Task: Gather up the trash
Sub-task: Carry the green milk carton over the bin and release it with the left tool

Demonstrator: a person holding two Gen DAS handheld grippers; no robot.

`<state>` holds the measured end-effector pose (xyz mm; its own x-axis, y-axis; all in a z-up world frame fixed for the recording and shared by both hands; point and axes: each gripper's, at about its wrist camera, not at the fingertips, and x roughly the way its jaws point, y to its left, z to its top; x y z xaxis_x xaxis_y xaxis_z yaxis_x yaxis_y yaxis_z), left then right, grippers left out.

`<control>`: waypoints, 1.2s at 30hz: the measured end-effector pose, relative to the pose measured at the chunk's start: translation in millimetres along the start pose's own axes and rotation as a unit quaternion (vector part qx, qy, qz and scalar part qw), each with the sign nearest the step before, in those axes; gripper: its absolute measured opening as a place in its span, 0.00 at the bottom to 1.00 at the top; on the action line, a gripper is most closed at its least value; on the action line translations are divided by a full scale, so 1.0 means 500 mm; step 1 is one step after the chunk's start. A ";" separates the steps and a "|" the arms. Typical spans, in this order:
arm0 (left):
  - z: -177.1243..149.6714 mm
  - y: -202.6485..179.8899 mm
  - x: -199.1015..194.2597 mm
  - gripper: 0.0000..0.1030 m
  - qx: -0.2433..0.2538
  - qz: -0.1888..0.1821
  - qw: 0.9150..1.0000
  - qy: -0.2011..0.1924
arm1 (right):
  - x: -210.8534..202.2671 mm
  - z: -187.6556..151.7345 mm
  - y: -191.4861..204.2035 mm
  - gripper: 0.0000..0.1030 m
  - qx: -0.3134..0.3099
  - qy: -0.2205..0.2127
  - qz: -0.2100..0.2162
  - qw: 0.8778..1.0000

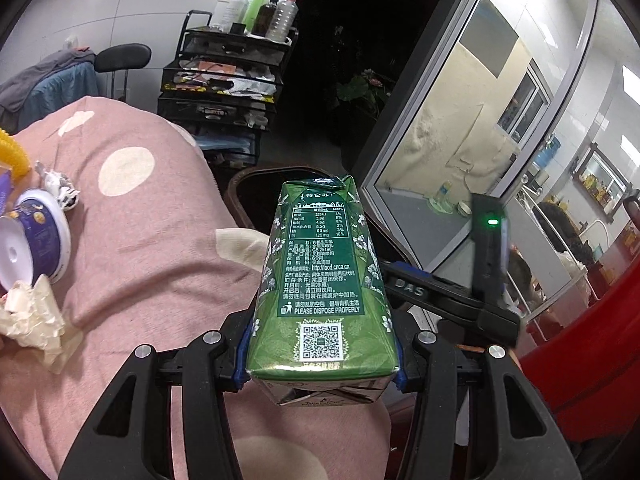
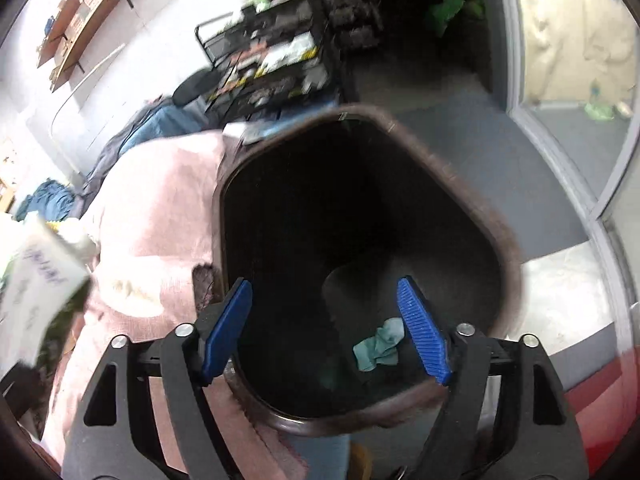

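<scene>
My left gripper [image 1: 322,364] is shut on a green milk carton [image 1: 320,276] and holds it above the pink spotted cloth [image 1: 152,216], near the brown trash bin [image 1: 248,184]. My right gripper [image 2: 326,332] is open and empty, right above the bin's mouth [image 2: 508,248]. A crumpled teal scrap [image 2: 378,346] lies at the bottom of the bin. The carton shows blurred at the left edge of the right wrist view [image 2: 36,292]. On the cloth at the left lie a purple-and-white cup [image 1: 36,236], a crumpled tissue [image 1: 32,316] and a crumpled wrapper [image 1: 60,188].
A black wire cart [image 1: 224,92] with bottles on top stands behind the bin. A mirror [image 1: 500,120] leans at the right. A red object [image 1: 592,360] is at the lower right. The other gripper's black body [image 1: 460,296] sits right of the carton. A chair with clothes [image 1: 60,76] is at the back left.
</scene>
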<state>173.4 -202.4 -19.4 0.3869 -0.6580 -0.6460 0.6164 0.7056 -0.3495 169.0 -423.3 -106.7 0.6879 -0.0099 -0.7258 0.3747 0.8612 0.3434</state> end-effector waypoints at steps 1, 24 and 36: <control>0.003 0.001 0.008 0.49 0.000 -0.002 1.000 0.005 | -0.014 0.000 -0.002 0.76 0.000 -0.011 -0.004 1.000; 0.055 -0.048 0.253 0.49 -0.003 0.012 0.986 0.166 | -0.117 -0.012 -0.106 0.83 0.062 -0.076 -0.077 0.992; 0.046 -0.044 0.294 0.69 -0.004 0.026 0.976 0.216 | -0.119 -0.027 -0.130 0.83 0.075 -0.073 -0.084 0.991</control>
<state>232.4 -320.7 -91.1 0.0920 -0.4502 -0.8882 0.5974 0.7386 -0.3125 95.2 -472.0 -93.8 0.6862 -0.2295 -0.6903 0.5722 0.7563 0.3173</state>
